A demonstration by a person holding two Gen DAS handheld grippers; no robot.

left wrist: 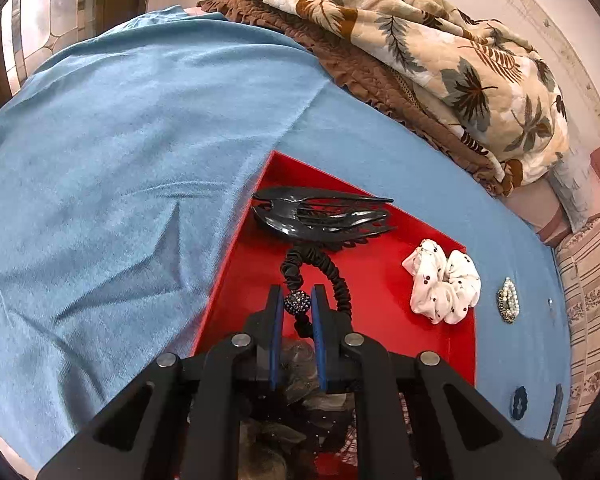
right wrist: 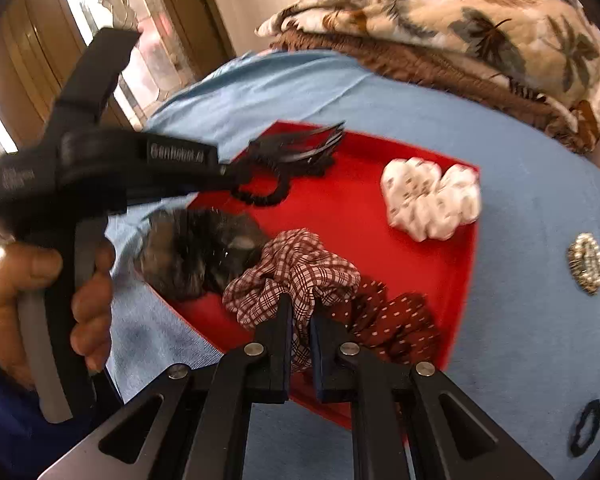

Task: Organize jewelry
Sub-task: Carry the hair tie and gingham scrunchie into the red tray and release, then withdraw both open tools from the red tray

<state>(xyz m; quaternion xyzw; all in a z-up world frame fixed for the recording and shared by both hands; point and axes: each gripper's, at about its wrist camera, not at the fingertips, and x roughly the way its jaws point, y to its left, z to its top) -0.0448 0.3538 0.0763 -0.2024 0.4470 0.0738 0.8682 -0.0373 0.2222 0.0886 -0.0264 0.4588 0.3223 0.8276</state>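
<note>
While the left gripper [left wrist: 297, 303] clamps a black ruched hair tie's beaded ball [left wrist: 297, 303], the right gripper [right wrist: 300, 312] pinches a checked maroon-and-white fabric scrunchie [right wrist: 290, 276] over the red tray [right wrist: 384, 216].

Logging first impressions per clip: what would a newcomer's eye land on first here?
The bright red tray on the blue cloth, strewn with hair accessories. The left hand-held gripper pinches a beaded black hair tie over it; the right hand-held gripper clamps a checked scrunchie at the tray's near edge.
</note>
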